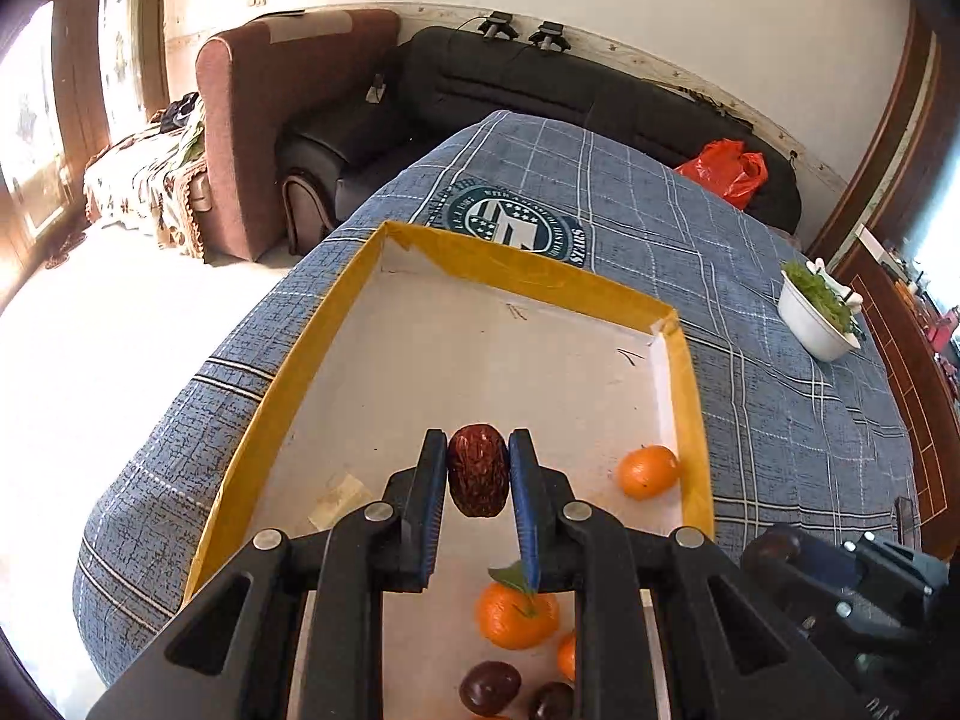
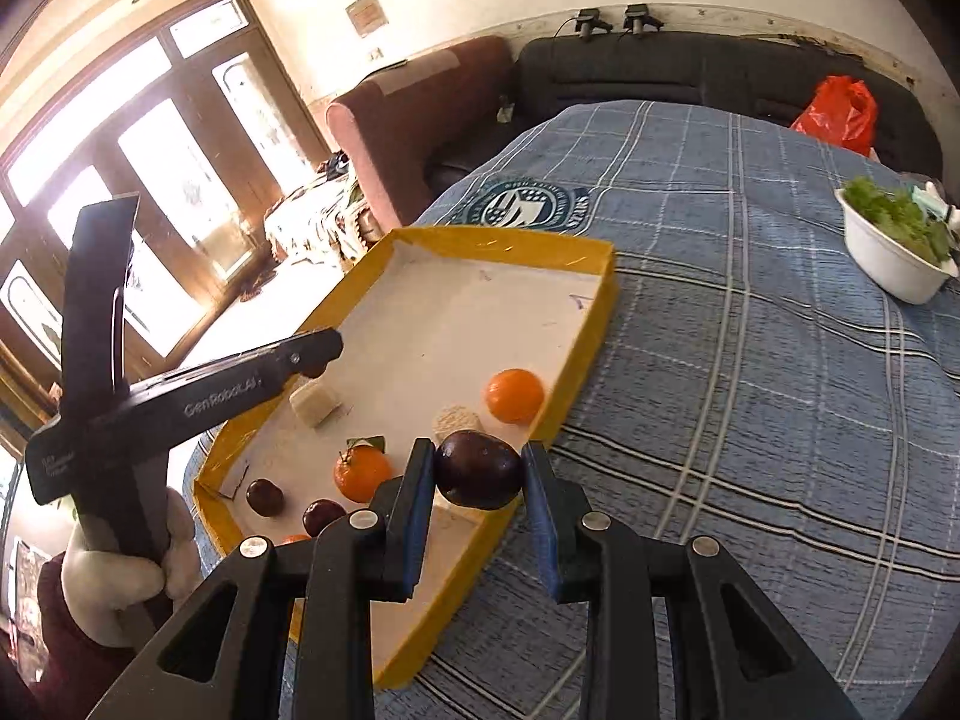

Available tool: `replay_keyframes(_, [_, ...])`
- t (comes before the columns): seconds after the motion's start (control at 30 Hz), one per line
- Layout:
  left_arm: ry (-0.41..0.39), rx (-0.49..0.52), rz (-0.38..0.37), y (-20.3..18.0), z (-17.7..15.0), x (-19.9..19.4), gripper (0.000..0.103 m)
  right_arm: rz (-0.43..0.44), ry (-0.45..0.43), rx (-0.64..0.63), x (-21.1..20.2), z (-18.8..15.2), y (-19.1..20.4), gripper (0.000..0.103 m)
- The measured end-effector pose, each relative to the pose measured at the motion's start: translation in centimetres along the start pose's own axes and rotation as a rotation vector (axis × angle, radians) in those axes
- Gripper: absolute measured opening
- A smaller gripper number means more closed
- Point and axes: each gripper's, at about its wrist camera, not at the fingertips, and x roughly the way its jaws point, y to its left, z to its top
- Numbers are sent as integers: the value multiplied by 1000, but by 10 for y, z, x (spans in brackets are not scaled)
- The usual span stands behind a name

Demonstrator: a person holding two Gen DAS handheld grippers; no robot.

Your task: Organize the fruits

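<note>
A yellow-rimmed white tray (image 1: 336, 324) lies on the blue plaid table; it also shows in the right wrist view (image 2: 591, 324). My left gripper (image 1: 478, 450) is shut on a dark red date (image 1: 478, 477) held above the tray. My right gripper (image 2: 478, 468) is shut on a dark purple plum (image 2: 478, 476) over the tray's near right edge. In the tray lie an orange at the right wall (image 1: 648, 471), a leafed orange (image 1: 516, 615) and two dark plums (image 1: 489, 687). The right wrist view shows the same oranges (image 2: 514, 396), (image 2: 362, 473) and plums (image 2: 264, 497).
A white bowl of greens (image 1: 819, 315) stands at the table's right side, also in the right wrist view (image 2: 894, 252). A red plastic bag (image 1: 726, 171) lies on the black sofa behind the table. A brown armchair (image 1: 252, 138) stands at the left.
</note>
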Motion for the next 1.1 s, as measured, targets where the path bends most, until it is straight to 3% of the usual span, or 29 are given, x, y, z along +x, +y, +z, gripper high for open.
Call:
replay_keyframes(0.33, [47, -73, -36, 26, 2, 28, 21, 22, 112, -27, 84, 9, 30, 33])
replay_keyframes(0.37, [47, -82, -44, 28, 2, 27, 25, 17, 114, -32, 89, 10, 31, 34])
replay_keyframes(0.47, [30, -99, -48, 34, 1, 21, 55, 7, 115, -40, 100, 13, 31, 35])
replay_keyframes(0.5, [14, -103, -45, 36, 1, 16, 60, 8, 113, -40, 101, 14, 31, 39])
replay_keyframes(0.6, [-11, -118, -41, 41, 0, 5, 63, 10, 102, -43, 101, 17, 34, 49])
replay_keyframes(0.87, [-97, -130, -21, 36, -12, -34, 73, -11, 32, -30, 64, 9, 33, 55])
replay_keyframes(1.1, [-261, -51, 147, -7, -41, -85, 87, -81, -50, -5, 19, -14, 18, 65])
